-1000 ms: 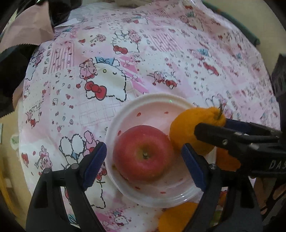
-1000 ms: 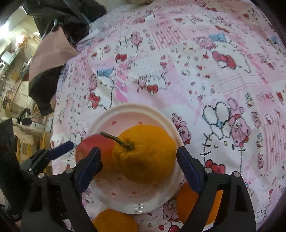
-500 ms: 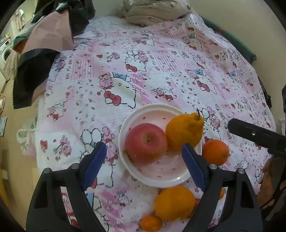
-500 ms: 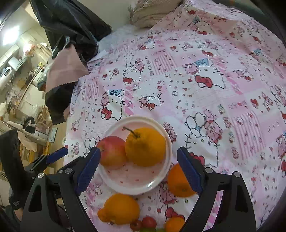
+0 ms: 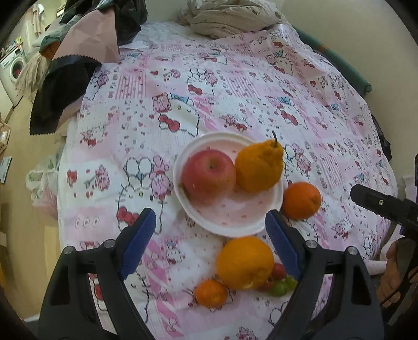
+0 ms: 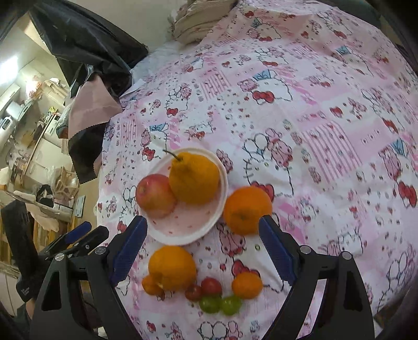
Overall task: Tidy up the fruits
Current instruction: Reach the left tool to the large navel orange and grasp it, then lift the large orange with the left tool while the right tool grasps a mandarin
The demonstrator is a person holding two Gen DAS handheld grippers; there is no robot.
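A white plate (image 5: pixel 235 222) (image 6: pixel 180 230) on the pink cartoon cloth holds a red apple (image 5: pixel 207 175) (image 6: pixel 155 195) and a knobbly orange citrus with a stem (image 5: pixel 258 167) (image 6: pixel 194 180). Loose on the cloth lie a round orange (image 5: pixel 301 200) (image 6: pixel 247 209), a bigger orange (image 5: pixel 244 261) (image 6: pixel 172 266), small mandarins (image 5: pixel 211 293) (image 6: pixel 247 285), red cherry tomatoes (image 6: pixel 211 286) and green ones (image 6: pixel 220 304). My left gripper (image 5: pixel 211 240) hangs open above the plate's near rim, holding nothing. My right gripper (image 6: pixel 202 251) is open and empty too, over the cloth just below the plate.
Dark and pink cloths (image 5: pixel 78 65) hang off the far left edge of the table. A bundled beige cloth (image 5: pixel 230 18) lies at the far end. The right gripper's finger (image 5: pixel 378 202) shows at the right of the left wrist view. Room clutter (image 6: pixel 31 130) lies beyond the left edge.
Both grippers have pulled back and up from the plate, still open. The apple and stemmed citrus stay on the plate, and the loose fruit below it has come into view.
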